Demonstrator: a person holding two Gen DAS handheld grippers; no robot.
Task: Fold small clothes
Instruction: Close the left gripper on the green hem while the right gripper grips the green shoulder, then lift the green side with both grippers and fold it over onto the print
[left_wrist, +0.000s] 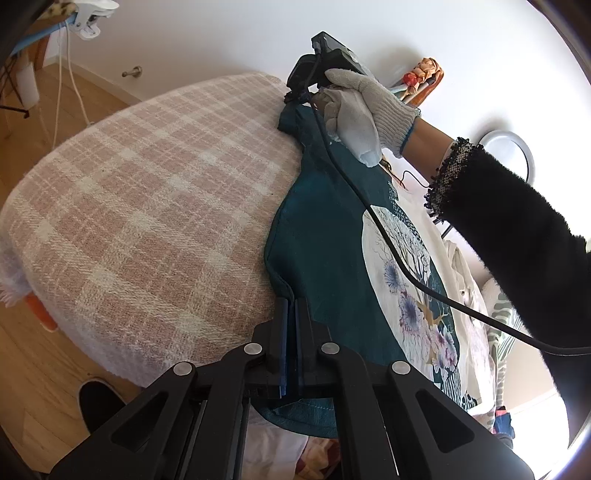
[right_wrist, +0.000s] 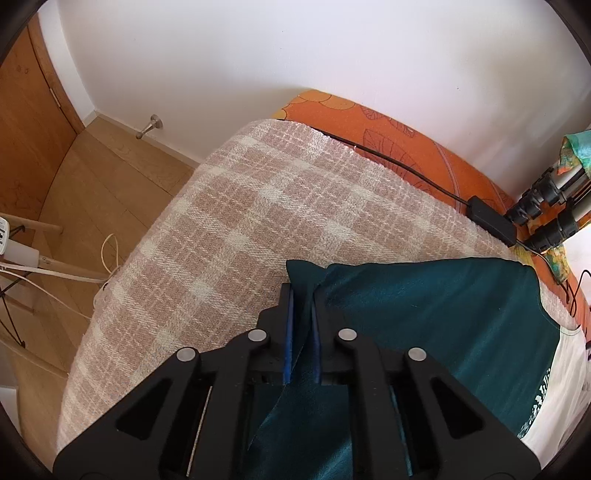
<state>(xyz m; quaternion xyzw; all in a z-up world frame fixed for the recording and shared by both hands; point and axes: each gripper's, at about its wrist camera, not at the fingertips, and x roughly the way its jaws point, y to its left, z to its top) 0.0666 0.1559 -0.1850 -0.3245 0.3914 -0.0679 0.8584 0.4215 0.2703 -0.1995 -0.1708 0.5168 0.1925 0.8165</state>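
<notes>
A dark teal shirt (left_wrist: 321, 236) with a white round floral print lies on a pink and white plaid blanket (left_wrist: 147, 206). My left gripper (left_wrist: 291, 306) is shut on the shirt's near corner edge. My right gripper (left_wrist: 306, 96), held by a gloved hand, pinches the shirt's far corner. In the right wrist view the right gripper (right_wrist: 301, 295) is shut on a fold of the teal shirt (right_wrist: 443, 321), which runs between its blue-padded jaws over the plaid blanket (right_wrist: 240, 221).
A black cable (left_wrist: 388, 240) trails from the right gripper across the shirt. Other clothes (left_wrist: 469, 295) lie to the right. An orange leaf-print cover (right_wrist: 388, 140), a black power adapter (right_wrist: 491, 218) and tripod legs (right_wrist: 546, 206) sit by the wall. Wooden floor lies to the left.
</notes>
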